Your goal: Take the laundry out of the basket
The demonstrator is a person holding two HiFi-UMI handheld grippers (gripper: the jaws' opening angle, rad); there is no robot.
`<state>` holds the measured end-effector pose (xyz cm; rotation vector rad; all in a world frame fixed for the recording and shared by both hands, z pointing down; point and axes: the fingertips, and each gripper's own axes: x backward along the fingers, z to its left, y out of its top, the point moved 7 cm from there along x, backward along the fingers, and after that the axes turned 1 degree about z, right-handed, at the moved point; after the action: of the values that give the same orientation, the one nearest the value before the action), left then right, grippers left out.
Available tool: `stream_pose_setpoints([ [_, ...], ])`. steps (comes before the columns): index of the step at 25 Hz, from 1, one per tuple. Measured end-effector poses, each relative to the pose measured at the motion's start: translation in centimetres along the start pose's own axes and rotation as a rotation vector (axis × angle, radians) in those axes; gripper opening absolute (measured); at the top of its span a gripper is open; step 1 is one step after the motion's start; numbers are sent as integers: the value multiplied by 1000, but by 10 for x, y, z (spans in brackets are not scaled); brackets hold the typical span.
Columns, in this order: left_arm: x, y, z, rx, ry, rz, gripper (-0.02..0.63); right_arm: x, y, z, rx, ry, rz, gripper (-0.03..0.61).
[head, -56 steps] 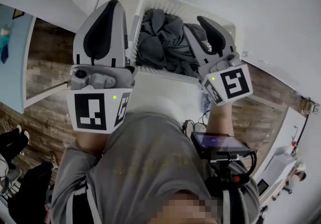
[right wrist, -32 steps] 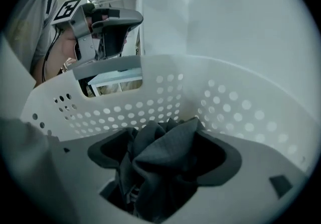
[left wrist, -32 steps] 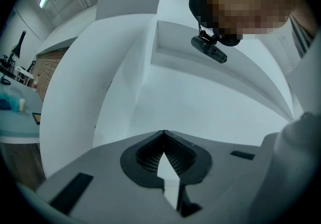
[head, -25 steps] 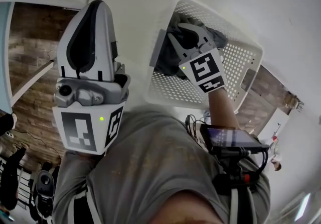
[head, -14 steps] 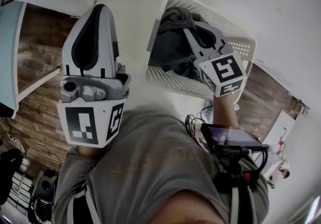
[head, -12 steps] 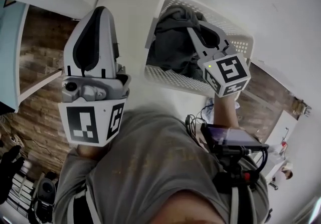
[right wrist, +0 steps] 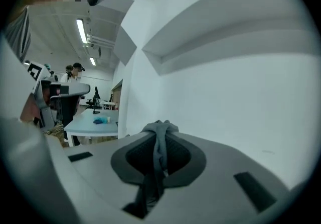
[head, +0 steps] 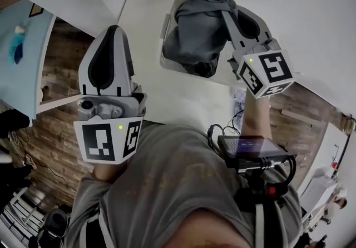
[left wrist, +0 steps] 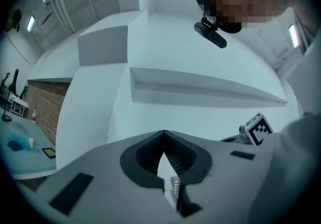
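Nearest you, at 7 o'clock in the head view: left gripper (head: 111,30) points toward 12, its black-and-white marker cube (head: 105,141) close to your chest. Its fingers (left wrist: 148,155) are pressed together at the tips with nothing between them. In the left gripper view they aim at a white wall.

At 1 o'clock, farther out: right gripper (head: 223,12) is held high and points toward 11. Your forearm (head: 253,110) runs straight from its marker cube (head: 268,73) back to your body. Its fingers (right wrist: 133,160) have just been closing and are clamped on the dark grey garment (head: 197,30). In the right gripper view a bunched fold of that cloth runs down the gap between the ribbed pads and pokes out past the tips.

The garment hangs in a loose bundle to the 9 o'clock side of those fingers. It is lifted above the white basket (head: 166,30) and covers most of it in the head view.

The basket sits on the white tabletop (head: 167,97) at 12 o'clock. Only its near rim and left corner show below the cloth.

Markings: square coded patterns on both cubes.
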<state>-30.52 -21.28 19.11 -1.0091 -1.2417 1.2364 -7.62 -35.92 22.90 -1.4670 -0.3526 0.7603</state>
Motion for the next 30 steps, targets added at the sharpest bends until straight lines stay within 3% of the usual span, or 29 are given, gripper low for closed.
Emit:
stream_pose_setpoints([
  [7,57,35,-16,-28,53,-75,8,56,94,6,51,-14,-234,29],
  [13,101,42,-10,-23,71,-113,8,100,146,38,99,-37,-356,29],
  [18,129,52,-5,-7,26,-143,8,140,179,71,156,-89,-414,29],
  [24,173,72,19,32,-81,-188,8,195,216,145,205,-203,-477,29],
  [30,184,64,24,60,-151,-177,8,212,201,171,201,-270,-445,29],
])
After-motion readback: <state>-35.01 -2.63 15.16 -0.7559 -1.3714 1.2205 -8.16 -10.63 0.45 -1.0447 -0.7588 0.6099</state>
